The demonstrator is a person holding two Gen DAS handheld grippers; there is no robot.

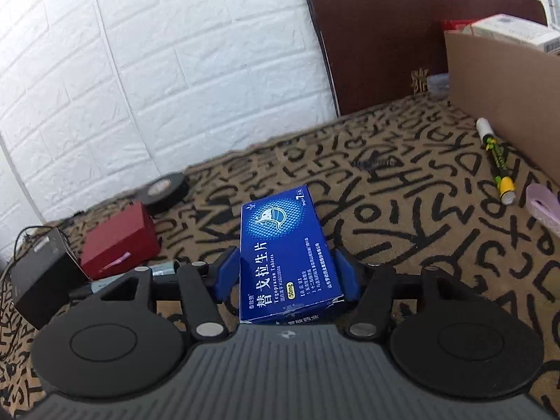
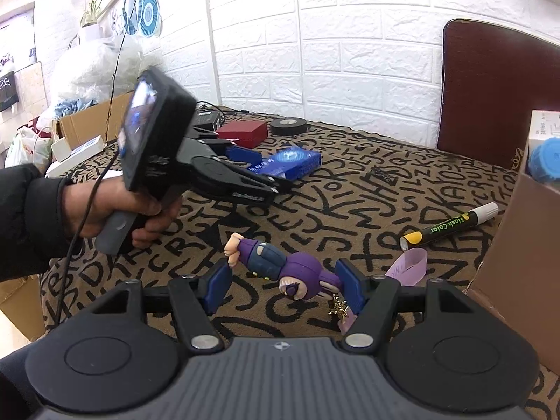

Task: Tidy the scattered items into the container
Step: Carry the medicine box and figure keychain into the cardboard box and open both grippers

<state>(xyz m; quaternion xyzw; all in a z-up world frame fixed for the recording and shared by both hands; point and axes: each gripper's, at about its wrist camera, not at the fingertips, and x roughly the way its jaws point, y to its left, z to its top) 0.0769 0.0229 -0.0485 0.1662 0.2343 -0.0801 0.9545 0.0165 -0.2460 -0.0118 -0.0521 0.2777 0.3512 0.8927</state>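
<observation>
A blue medicine box (image 1: 285, 245) sits between the blue pads of my left gripper (image 1: 287, 274), which press on its two long sides. From the right wrist view the same box (image 2: 294, 159) lies low over the patterned tablecloth at the left gripper's (image 2: 269, 171) tips. A purple toy figure (image 2: 280, 266) with a gold charm lies on the cloth between the fingers of my right gripper (image 2: 284, 287). That gripper is open, and its left pad stands clear of the toy. The cardboard container (image 1: 507, 105) (image 2: 518, 245) stands at the right and holds a white box.
A marker pen (image 1: 497, 164) (image 2: 451, 225) and a pink loop (image 1: 542, 206) (image 2: 409, 266) lie beside the container. A red box (image 1: 119, 241), a black tape roll (image 1: 164, 192) and a black adapter (image 1: 42, 280) sit at the left. A brown chair back (image 1: 420, 42) stands behind. A hand (image 2: 115, 206) holds the left gripper.
</observation>
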